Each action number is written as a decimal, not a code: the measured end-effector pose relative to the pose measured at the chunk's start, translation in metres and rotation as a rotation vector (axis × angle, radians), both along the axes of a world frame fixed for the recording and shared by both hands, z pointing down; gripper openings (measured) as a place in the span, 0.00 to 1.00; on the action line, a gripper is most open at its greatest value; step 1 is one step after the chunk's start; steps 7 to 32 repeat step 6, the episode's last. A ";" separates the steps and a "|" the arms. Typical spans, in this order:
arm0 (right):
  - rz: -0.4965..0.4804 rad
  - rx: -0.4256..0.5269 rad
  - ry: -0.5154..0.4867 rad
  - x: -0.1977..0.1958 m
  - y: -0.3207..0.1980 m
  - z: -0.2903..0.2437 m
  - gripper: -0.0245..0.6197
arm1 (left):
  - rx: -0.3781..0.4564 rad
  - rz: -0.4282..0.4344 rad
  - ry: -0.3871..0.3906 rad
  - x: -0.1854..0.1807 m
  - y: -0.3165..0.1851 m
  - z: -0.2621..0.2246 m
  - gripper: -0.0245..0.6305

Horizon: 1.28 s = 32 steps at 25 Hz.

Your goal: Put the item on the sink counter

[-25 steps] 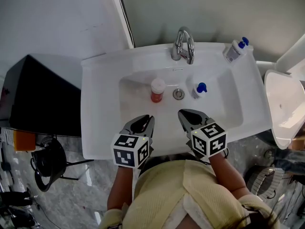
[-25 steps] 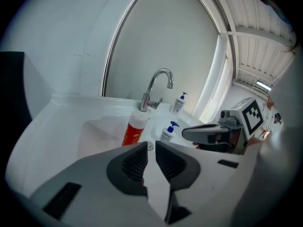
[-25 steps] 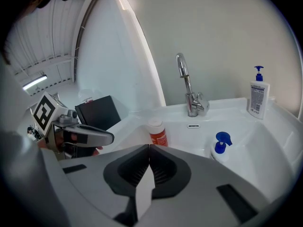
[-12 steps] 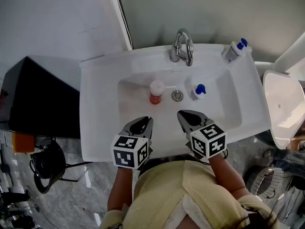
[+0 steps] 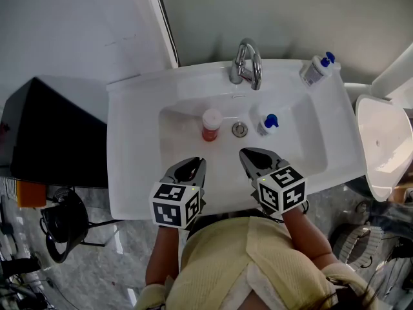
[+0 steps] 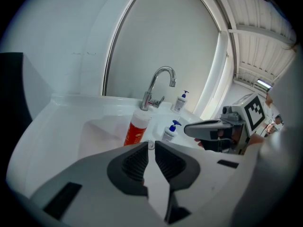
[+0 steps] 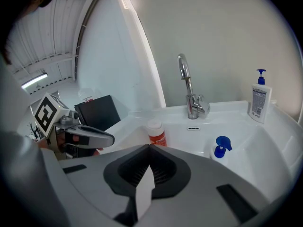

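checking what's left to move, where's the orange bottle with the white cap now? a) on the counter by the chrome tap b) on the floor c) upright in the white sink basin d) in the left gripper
c, the orange bottle with the white cap stands upright in the white sink basin, beside the round metal drain.

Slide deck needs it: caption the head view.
Both shut, left gripper and right gripper hang above the sink rim; orange bottle and blue-pump bottle in the basin.

No print is legible: labels on the orange bottle (image 5: 210, 126) and the pump bottle (image 7: 260, 100), both beyond the jaws, are too small.
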State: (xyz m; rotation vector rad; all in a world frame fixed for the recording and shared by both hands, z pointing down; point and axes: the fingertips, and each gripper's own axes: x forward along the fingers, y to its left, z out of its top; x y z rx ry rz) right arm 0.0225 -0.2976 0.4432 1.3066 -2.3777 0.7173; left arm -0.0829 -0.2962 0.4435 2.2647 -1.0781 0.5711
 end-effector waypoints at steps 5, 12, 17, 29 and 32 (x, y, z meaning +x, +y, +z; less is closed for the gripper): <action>0.001 -0.010 0.001 0.001 0.000 0.003 0.08 | -0.005 0.010 -0.024 0.001 0.001 0.005 0.16; 0.002 -0.011 0.001 0.001 0.001 0.003 0.08 | -0.006 0.012 -0.031 0.001 0.001 0.005 0.16; 0.002 -0.011 0.001 0.001 0.001 0.003 0.08 | -0.006 0.012 -0.031 0.001 0.001 0.005 0.16; 0.002 -0.011 0.001 0.001 0.001 0.003 0.08 | -0.006 0.012 -0.031 0.001 0.001 0.005 0.16; 0.002 -0.011 0.001 0.001 0.001 0.003 0.08 | -0.006 0.012 -0.031 0.001 0.001 0.005 0.16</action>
